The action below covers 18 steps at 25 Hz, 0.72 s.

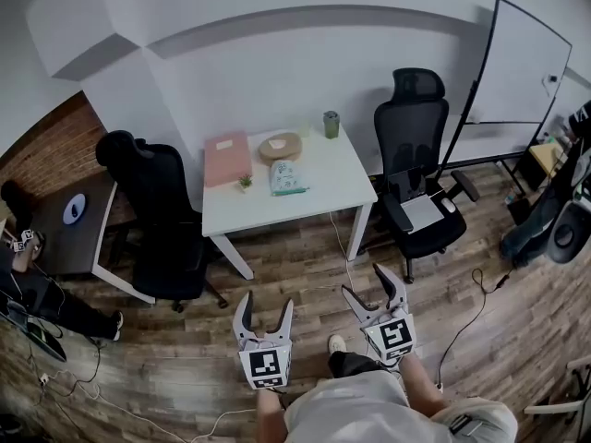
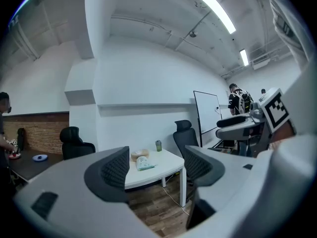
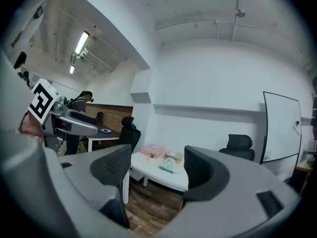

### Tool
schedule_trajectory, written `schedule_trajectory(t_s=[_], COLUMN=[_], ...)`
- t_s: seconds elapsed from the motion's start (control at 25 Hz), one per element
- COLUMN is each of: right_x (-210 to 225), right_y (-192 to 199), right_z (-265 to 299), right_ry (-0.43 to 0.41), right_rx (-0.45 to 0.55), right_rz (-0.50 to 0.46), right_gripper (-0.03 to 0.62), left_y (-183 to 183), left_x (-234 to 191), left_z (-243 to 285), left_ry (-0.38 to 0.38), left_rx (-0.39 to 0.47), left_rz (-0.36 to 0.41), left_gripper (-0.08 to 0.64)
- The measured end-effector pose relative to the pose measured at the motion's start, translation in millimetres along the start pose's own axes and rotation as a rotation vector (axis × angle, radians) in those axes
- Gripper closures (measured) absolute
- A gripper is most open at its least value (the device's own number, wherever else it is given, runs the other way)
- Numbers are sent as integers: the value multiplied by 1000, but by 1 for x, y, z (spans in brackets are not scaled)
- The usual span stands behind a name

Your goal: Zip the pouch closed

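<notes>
The pouch point(image 1: 286, 178), pale with a green pattern, lies on the white table point(image 1: 314, 197) some way ahead of me. It also shows small and far off between the jaws in the left gripper view point(image 2: 144, 163) and the right gripper view point(image 3: 169, 163). Whether its zip is shut is too small to tell. My left gripper point(image 1: 266, 303) and right gripper point(image 1: 367, 282) hang side by side over the wooden floor, well short of the table. Both point level, are open and hold nothing point(image 2: 154, 166) point(image 3: 157, 170).
On the table are a pink box point(image 1: 227, 158), a round tan dish point(image 1: 280, 146), a green cup point(image 1: 331, 124) and a tiny plant point(image 1: 244, 182). Black office chairs point(image 1: 157, 210) point(image 1: 416, 155) flank it. A whiteboard point(image 1: 517, 63) stands at the right, a dark desk point(image 1: 74, 220) at the left. Cables lie on the floor.
</notes>
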State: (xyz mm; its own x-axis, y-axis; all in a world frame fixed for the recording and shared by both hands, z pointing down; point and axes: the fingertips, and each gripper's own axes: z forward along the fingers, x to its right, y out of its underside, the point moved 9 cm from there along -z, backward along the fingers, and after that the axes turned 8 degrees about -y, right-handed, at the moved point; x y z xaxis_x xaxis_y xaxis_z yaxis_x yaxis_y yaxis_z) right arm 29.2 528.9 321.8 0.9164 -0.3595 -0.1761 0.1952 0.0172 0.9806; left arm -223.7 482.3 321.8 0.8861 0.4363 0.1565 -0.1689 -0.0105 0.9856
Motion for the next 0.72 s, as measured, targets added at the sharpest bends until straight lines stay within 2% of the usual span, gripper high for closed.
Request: schedule_trajectory(t_s=[0.4, 0.72], right_x=[52, 100], right_y=[-1, 9], right_z=[56, 92], right_ry=[-34, -62], right_rx=[-28, 6], right_rz=[4, 23], right_gripper=[267, 267], left_y=[-12, -24], left_x=[-1, 6], left_z=[71, 124], left_ry=[-12, -47], left_rx=[-6, -17], left_rz=[7, 34], left_gripper=[230, 230])
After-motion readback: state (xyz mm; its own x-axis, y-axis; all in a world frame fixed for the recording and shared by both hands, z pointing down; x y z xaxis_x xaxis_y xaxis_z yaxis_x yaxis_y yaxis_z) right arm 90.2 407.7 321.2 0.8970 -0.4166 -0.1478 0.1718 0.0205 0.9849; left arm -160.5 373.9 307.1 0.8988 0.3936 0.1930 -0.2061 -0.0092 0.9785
